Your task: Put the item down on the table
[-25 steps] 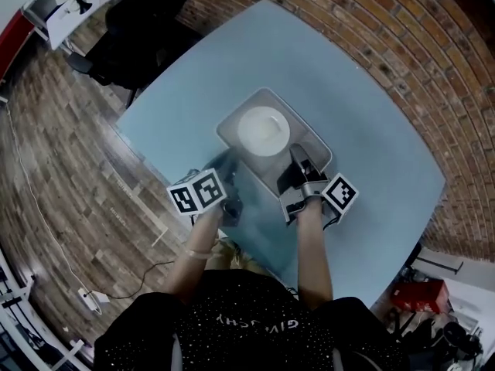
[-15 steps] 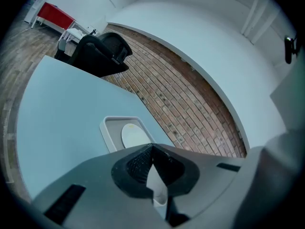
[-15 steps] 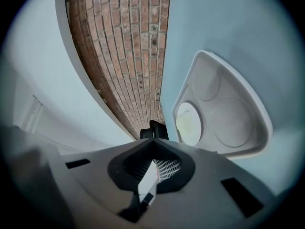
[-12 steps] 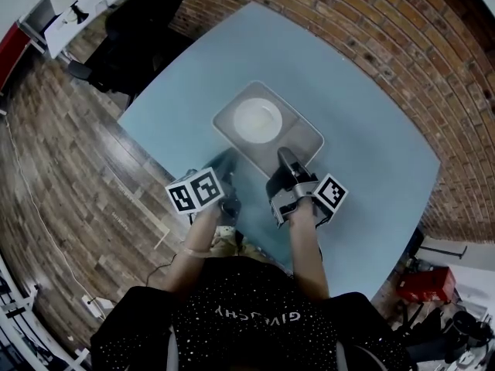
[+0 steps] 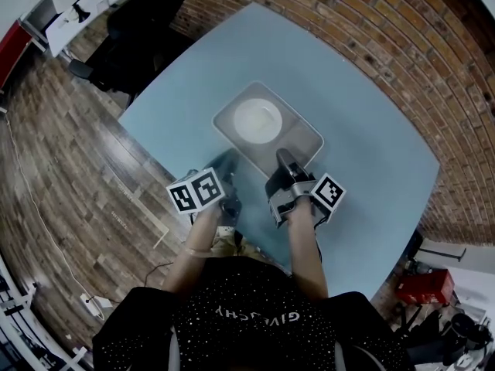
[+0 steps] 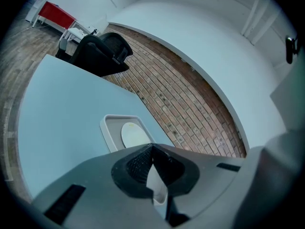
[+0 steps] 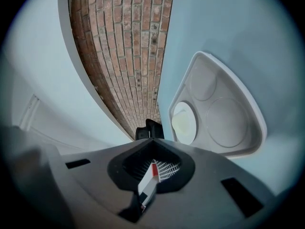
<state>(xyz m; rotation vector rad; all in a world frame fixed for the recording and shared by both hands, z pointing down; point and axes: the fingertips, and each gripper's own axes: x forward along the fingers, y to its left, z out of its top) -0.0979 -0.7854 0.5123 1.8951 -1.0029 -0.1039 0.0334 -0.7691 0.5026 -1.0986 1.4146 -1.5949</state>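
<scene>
A grey tray (image 5: 303,139) with a white plate (image 5: 257,120) in it lies flat on the light blue table (image 5: 356,91). My right gripper (image 5: 283,158) is at the tray's near corner with its jaws shut, and nothing shows between them. In the right gripper view the tray (image 7: 248,116) and plate (image 7: 183,123) lie just to the right of the right gripper (image 7: 151,130). My left gripper (image 5: 227,161) hovers left of the tray, shut and empty. The left gripper view shows the tray (image 6: 109,128) and plate (image 6: 135,133) beyond the left gripper (image 6: 152,148).
A black office chair (image 5: 143,29) stands past the table's far left corner, beside a white desk (image 5: 69,10). Brick floor surrounds the table. A red box (image 5: 421,284) sits on the floor at the lower right. The table edge runs close under my hands.
My right gripper has drawn back from over the tray's near edge to its near corner. The tray stays flat on the table. My left gripper has hardly moved.
</scene>
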